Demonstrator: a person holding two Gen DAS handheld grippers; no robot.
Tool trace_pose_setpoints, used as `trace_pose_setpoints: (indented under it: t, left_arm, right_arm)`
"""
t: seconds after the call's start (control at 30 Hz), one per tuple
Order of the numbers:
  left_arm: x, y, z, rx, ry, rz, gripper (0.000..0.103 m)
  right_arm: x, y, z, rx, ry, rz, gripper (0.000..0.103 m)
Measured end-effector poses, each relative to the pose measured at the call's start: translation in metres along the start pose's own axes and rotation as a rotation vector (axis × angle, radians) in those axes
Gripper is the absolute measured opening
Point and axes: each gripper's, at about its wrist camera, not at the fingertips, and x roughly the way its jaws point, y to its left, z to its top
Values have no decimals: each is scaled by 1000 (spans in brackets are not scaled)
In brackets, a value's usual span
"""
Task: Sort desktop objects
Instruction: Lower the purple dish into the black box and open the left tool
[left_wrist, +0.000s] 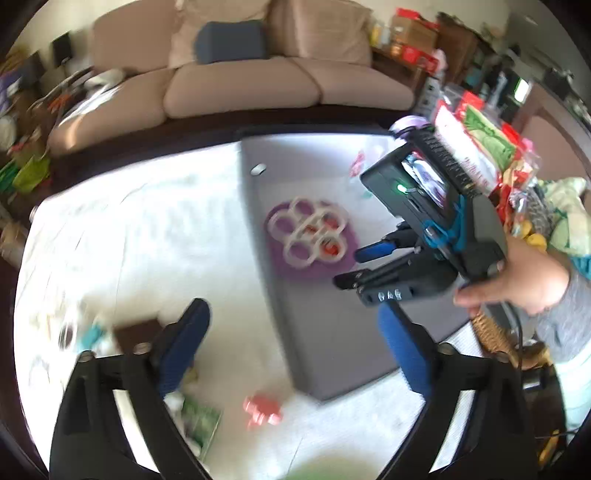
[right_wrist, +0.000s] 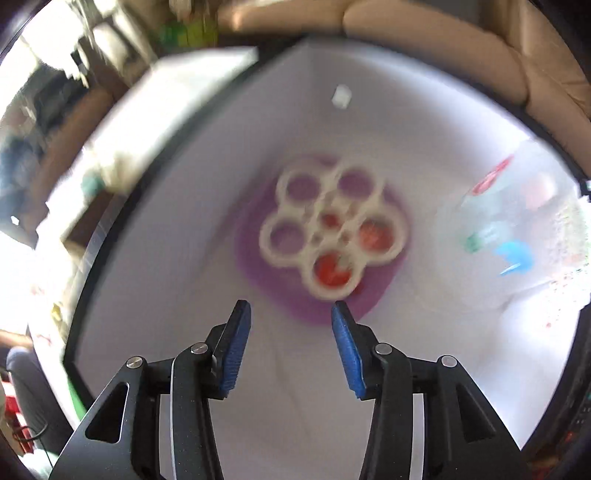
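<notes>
A white ring-holed tray (left_wrist: 309, 232) sits on a purple dish (left_wrist: 340, 258) on the grey mat (left_wrist: 325, 339); red pieces lie in some holes. In the right wrist view the same tray (right_wrist: 334, 225) and purple dish (right_wrist: 255, 236) lie just ahead of my right gripper (right_wrist: 291, 314), which is open and empty. My left gripper (left_wrist: 295, 321) is open and empty above the white table. The right gripper (left_wrist: 351, 264) shows in the left wrist view, beside the dish. A pink toy (left_wrist: 262, 410) lies on the table below the left gripper.
A brown block (left_wrist: 136, 332) and a green packet (left_wrist: 199, 417) lie at the left. A small white piece (left_wrist: 258, 170) sits on the mat's far end. Snack bags (left_wrist: 480, 147) pile at the right. A clear bag (right_wrist: 517, 214) lies right of the dish. A sofa (left_wrist: 240, 85) stands behind.
</notes>
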Motion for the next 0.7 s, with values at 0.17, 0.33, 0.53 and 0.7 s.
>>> trace_pose_setpoints:
  t: [0.17,0.33,0.53,0.7]
  left_arm:
    - [-10,16,-36,-42,9,18,103]
    - [-18,30,-64,-60,1,-28,103]
    - [-39,52,-99,-105,-16,-79,103]
    - [-36,70,-110,-152,-20,-152,103]
  right_arm:
    - [27,-2,4,138,157,20,53]
    - [29,-19,14,285,163,66,63]
    - [45,-20,38,300,214,-37,63]
    - [40,-34,54,342,171,-68,63]
